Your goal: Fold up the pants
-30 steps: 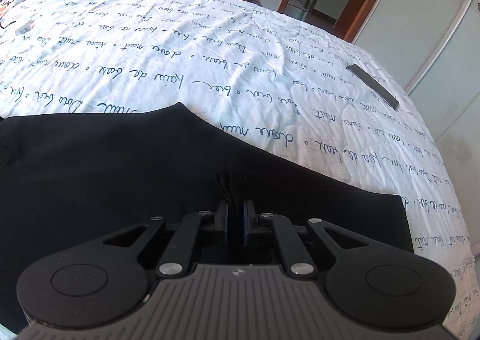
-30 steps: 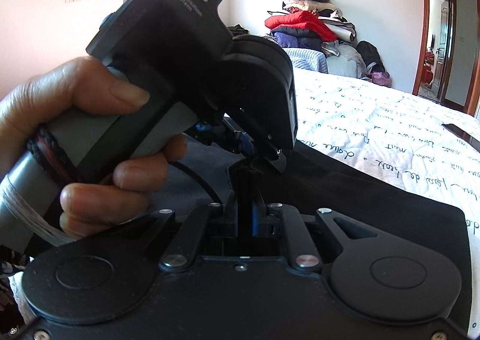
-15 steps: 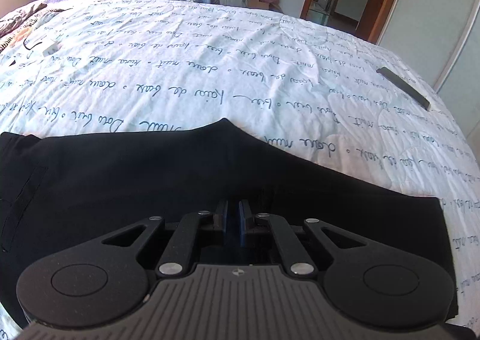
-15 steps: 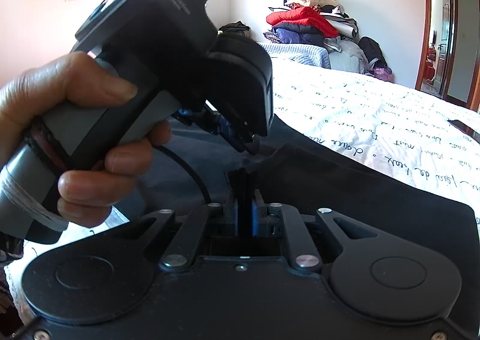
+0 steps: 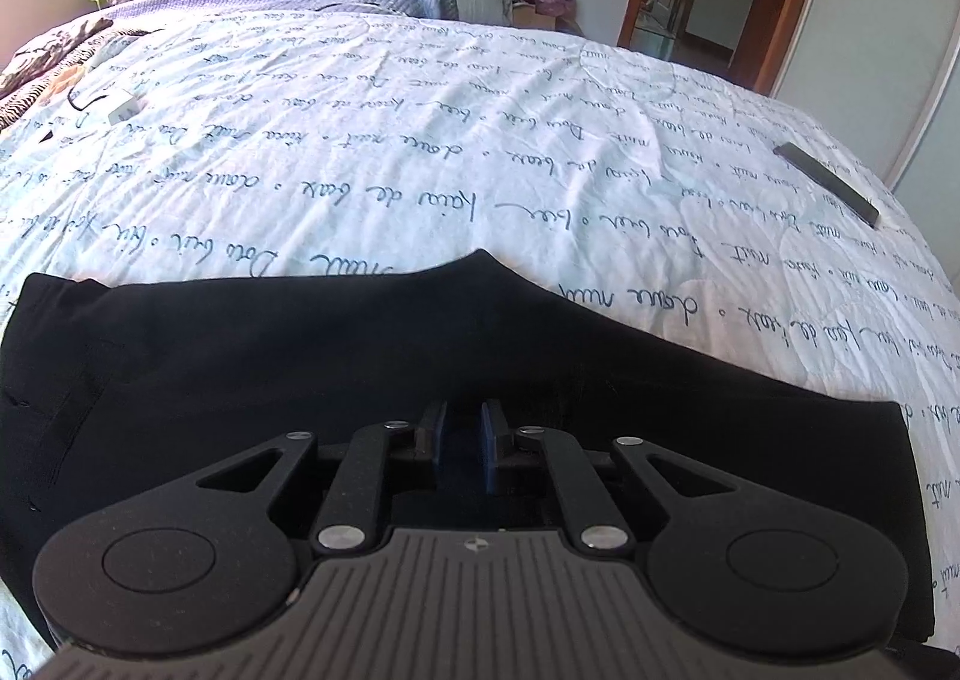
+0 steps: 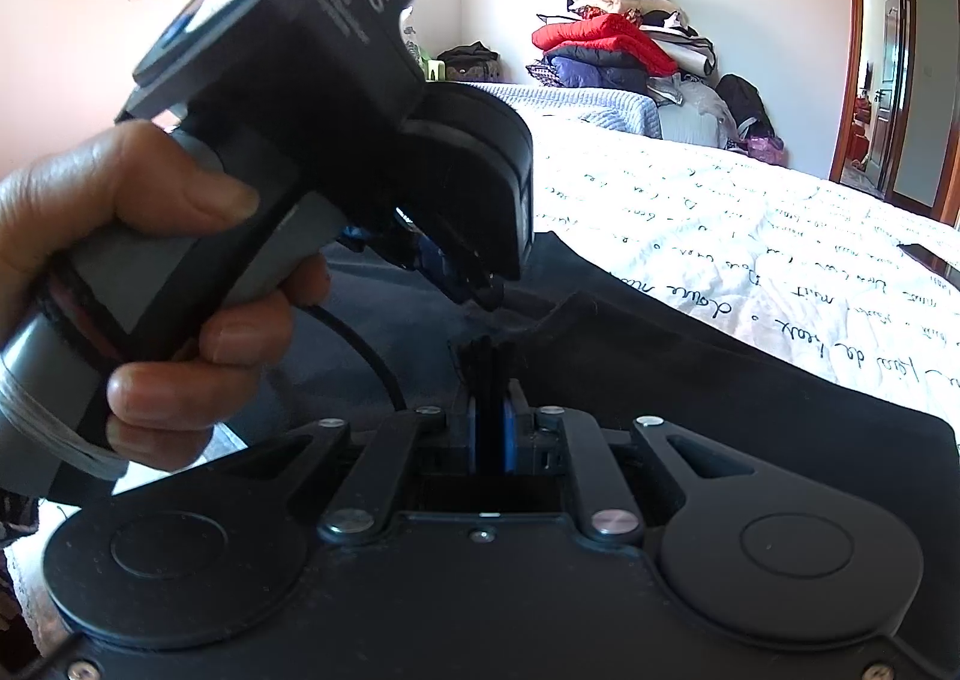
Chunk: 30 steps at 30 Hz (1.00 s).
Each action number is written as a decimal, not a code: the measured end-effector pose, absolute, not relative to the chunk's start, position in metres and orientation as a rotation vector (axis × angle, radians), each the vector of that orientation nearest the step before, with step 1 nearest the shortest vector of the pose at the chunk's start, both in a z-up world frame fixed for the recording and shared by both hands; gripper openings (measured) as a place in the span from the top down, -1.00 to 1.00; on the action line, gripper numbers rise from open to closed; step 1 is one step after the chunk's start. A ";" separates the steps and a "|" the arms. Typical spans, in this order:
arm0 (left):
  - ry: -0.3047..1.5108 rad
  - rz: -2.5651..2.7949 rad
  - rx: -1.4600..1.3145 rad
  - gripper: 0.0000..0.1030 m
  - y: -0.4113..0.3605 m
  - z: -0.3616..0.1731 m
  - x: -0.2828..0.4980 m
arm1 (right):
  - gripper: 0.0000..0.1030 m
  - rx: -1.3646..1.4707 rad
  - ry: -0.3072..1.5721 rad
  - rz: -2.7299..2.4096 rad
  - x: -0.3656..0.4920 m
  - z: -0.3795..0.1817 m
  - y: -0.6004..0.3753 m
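The black pants (image 5: pixel 372 380) lie flat near the front edge of the bed (image 5: pixel 480 128), their long axis running side to side across the left wrist view, a pointed bulge in the far edge aimed up the bed. The left gripper (image 5: pixel 461 428) hovers over them, jaws opening, nothing pinched between. The right gripper (image 6: pixel 489 416) is clamped on a raised fold of the pants.

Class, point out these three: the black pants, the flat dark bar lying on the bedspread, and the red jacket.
black pants (image 5: pixel 360 368), left wrist view, flat middle.
dark bar (image 5: pixel 825 183), left wrist view, its middle.
red jacket (image 6: pixel 606 41), right wrist view, top fold.
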<state>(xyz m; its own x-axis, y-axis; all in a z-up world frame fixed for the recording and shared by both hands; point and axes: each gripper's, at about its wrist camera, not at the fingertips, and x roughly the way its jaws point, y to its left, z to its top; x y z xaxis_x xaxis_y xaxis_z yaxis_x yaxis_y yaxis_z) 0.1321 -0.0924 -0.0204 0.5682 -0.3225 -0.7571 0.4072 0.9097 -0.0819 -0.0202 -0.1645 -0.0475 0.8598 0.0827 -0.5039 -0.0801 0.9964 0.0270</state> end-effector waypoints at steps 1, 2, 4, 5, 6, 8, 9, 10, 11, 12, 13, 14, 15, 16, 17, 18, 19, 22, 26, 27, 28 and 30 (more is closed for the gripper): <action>0.862 -0.425 0.108 0.64 -0.092 -0.019 0.132 | 0.81 0.005 0.530 0.086 -0.020 -0.048 -0.164; 0.858 -0.422 0.111 0.63 -0.091 -0.018 0.132 | 0.81 0.005 0.531 0.086 -0.019 -0.048 -0.164; 0.849 -0.417 0.114 0.59 -0.091 -0.016 0.132 | 0.81 0.006 0.537 0.088 -0.018 -0.050 -0.164; 0.842 -0.412 0.122 0.59 -0.092 -0.014 0.131 | 0.81 0.010 0.545 0.089 -0.017 -0.051 -0.165; 0.830 -0.408 0.139 0.59 -0.094 -0.013 0.130 | 0.79 0.015 0.560 0.089 -0.016 -0.052 -0.166; 0.809 -0.411 0.171 0.52 -0.099 -0.011 0.126 | 0.74 0.038 0.585 0.096 -0.017 -0.051 -0.169; 0.803 -0.418 0.179 0.44 -0.102 -0.009 0.124 | 0.59 0.055 0.586 0.108 -0.021 -0.049 -0.173; 0.797 -0.430 0.184 0.36 -0.104 -0.008 0.122 | 0.49 0.075 0.585 0.123 -0.027 -0.045 -0.177; 0.789 -0.444 0.189 0.30 -0.106 -0.007 0.119 | 0.39 0.095 0.574 0.132 -0.036 -0.040 -0.184; 0.780 -0.455 0.194 0.20 -0.108 -0.005 0.117 | 0.38 0.108 0.560 0.123 -0.045 -0.036 -0.191; 0.771 -0.462 0.198 0.13 -0.110 -0.004 0.114 | 0.38 0.121 0.547 0.093 -0.056 -0.032 -0.201; 0.761 -0.470 0.206 0.10 -0.114 -0.003 0.110 | 0.37 0.129 0.538 0.044 -0.066 -0.029 -0.211; 0.753 -0.477 0.212 0.08 -0.117 -0.002 0.107 | 0.37 0.134 0.531 -0.014 -0.076 -0.027 -0.223; 0.747 -0.489 0.217 0.05 -0.121 -0.002 0.103 | 0.37 0.140 0.528 -0.078 -0.085 -0.026 -0.236; 0.745 -0.502 0.217 0.03 -0.125 -0.002 0.099 | 0.37 0.150 0.532 -0.143 -0.094 -0.026 -0.250; 0.744 -0.520 0.217 0.00 -0.129 -0.002 0.095 | 0.36 0.167 0.542 -0.205 -0.102 -0.027 -0.263; 0.744 -0.538 0.217 -0.04 -0.134 -0.003 0.091 | 0.36 0.193 0.560 -0.265 -0.111 -0.029 -0.278; 0.741 -0.590 0.236 -0.12 -0.150 -0.009 0.075 | 0.33 0.336 0.602 -0.340 -0.133 -0.041 -0.316; 0.742 -0.638 0.286 -0.26 -0.172 -0.019 0.055 | 0.28 0.620 0.584 -0.232 -0.151 -0.058 -0.339; 0.746 -0.645 0.299 -0.30 -0.175 -0.023 0.052 | 0.29 0.633 0.591 -0.199 -0.151 -0.060 -0.336; 0.755 -0.648 0.313 -0.31 -0.179 -0.027 0.049 | 0.32 0.615 0.600 -0.191 -0.151 -0.060 -0.332; 0.772 -0.649 0.331 -0.32 -0.180 -0.036 0.043 | 0.50 0.559 0.621 -0.177 -0.149 -0.058 -0.323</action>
<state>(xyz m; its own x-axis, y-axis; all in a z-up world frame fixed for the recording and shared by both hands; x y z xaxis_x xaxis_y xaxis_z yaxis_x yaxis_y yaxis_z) 0.0433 -0.1804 -0.0356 0.5369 -0.4180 -0.7328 0.6502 0.7585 0.0437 -0.1489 -0.3230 -0.0576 0.8037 0.0068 -0.5951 0.3199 0.8383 0.4416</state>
